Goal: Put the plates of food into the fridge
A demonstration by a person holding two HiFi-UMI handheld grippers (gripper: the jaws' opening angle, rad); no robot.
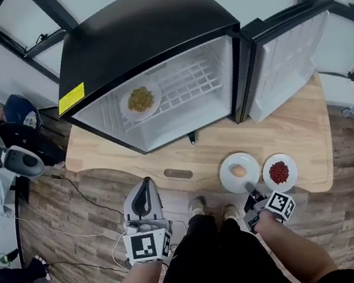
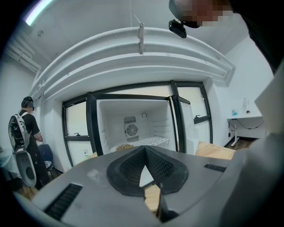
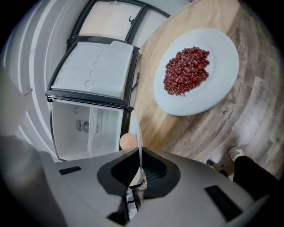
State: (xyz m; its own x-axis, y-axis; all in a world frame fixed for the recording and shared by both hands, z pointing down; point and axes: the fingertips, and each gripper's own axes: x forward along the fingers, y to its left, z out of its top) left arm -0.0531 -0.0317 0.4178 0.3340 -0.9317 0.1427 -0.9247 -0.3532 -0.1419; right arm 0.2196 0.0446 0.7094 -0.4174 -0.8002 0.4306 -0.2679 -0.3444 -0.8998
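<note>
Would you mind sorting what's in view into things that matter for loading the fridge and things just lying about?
For the job: fridge, open; plate of yellow food on its shelf; egg plate, clamped at its rim by the right gripper; plate of red food on the table; left gripper, shut and empty.
Lying about: floor cables; blue chair; bystander wearing a white pack.

A pale wooden table (image 1: 296,131) stands on a plank floor (image 1: 62,217). Left of the table, thin cables (image 1: 75,186) trail over the floor, and a blue chair (image 1: 19,109) stands near a person (image 2: 27,126). Black-framed windows (image 1: 16,22) lie behind the table.
</note>
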